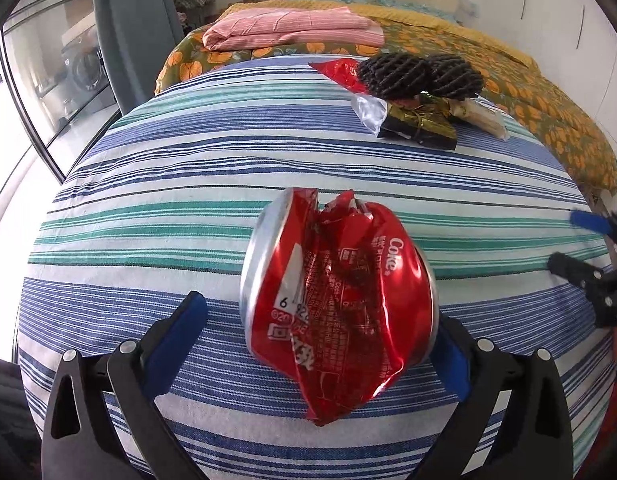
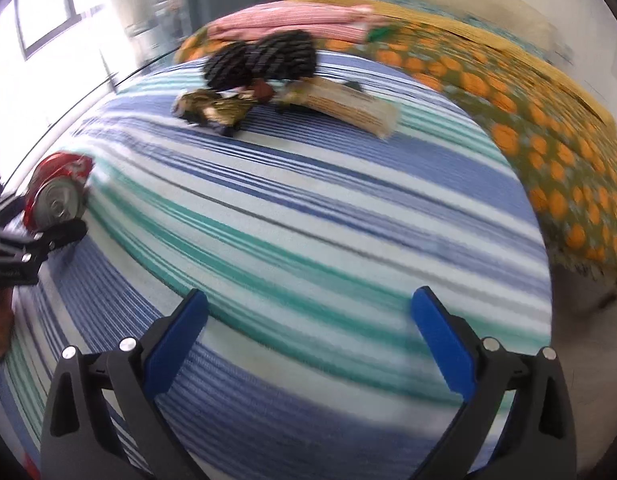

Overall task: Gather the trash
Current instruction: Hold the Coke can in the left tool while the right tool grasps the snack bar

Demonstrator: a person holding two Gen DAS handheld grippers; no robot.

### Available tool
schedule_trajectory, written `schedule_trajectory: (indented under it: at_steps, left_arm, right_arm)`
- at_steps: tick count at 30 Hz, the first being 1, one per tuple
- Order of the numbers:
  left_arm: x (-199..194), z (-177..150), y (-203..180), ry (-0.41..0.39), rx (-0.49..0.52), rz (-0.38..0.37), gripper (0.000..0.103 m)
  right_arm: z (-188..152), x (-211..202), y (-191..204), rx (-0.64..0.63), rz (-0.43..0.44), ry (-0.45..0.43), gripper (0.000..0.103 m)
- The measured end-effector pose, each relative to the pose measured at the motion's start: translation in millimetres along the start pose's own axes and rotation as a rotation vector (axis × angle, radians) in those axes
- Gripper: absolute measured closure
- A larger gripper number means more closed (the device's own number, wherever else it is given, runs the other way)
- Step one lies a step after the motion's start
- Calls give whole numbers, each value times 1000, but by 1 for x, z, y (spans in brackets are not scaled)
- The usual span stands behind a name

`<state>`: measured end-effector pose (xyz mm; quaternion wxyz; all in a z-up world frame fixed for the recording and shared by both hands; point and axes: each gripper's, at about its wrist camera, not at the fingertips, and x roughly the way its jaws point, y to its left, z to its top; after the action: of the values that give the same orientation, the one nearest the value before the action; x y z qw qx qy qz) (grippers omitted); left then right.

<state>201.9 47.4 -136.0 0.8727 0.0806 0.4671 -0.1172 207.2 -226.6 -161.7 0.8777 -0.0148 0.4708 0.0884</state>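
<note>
A crushed red Coke can lies on the striped cloth between the fingers of my left gripper, which is open around it; the right finger seems to touch the can, the left is apart. The can also shows in the right wrist view, far left, beside the left gripper. My right gripper is open and empty over the striped cloth. Farther back lies a trash pile: two black foam nets, a red wrapper, a black-gold wrapper, clear plastic and a beige packet.
The striped cloth covers a round-looking surface beside a bed with an orange-flowered cover and folded pink fabric. A glass door and a curtain stand at the left. The right gripper shows at the right edge in the left wrist view.
</note>
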Motion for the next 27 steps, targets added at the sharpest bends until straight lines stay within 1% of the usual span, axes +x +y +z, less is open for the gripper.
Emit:
schedule_trajectory:
  at_steps: [1,3,5,7,9,11,12,13,14,15,16,17,18,19,21,24,25,27]
  left_arm:
    - [0,0,0,0,-1,-1,4]
    - [0,0,0,0,-1,-2,4]
    - [1,1,1,0,-2,-3,4]
    - [1,1,1,0,-3,-4,4]
    - [1,1,1,0,-3,-4,4]
    - [1,1,1,0,-3,-4,4]
    - [1,1,1,0,-3,-4,4]
    - [1,1,1,0,-3,-4,4]
    - [1,1,1,0,-3,-4,4]
    - [1,1,1,0,-3,-4,4]
    - [1,1,1,0,-4,-4,4]
    - [1,1,1,0,-4,-4,4]
    - [1,1,1,0,-4,-4,4]
    - [1,1,1,0,-4,-4,4]
    - [1,1,1,0,-4,-4,4]
    - [1,1,2,0,-4,-4,4]
    - [1,1,1,0,-4,-4,4]
    - [1,1,2,0,-4,-4,4]
  right_arm:
    - [12,4,-5,-64,-11,-11,5]
    - [31,10,-16,-116,-34,-36,5]
    - [60,26,-31,-140,-5,-18,5]
    - [85,40,-39,-187,-2,-7,5]
    - [105,56,-41,-240,-19,26,6]
    - [121,70,-42,-276,-32,38,8]
    - [126,75,-42,-277,-31,42,14]
    - [131,80,-43,-272,-16,52,25]
    - [132,81,-45,-259,24,56,32]
    - [133,82,-44,-249,56,65,45]
    - [133,80,-44,-234,69,72,54]
    - [131,78,-43,-218,76,84,59]
    - [128,75,-43,-207,83,97,67]
    - [123,71,-41,-193,86,116,71]
    - [114,59,-40,-129,96,159,72]
    - [91,35,-34,11,140,235,74]
    - [81,27,-29,53,166,264,74]
    - [63,13,-13,88,196,308,74]
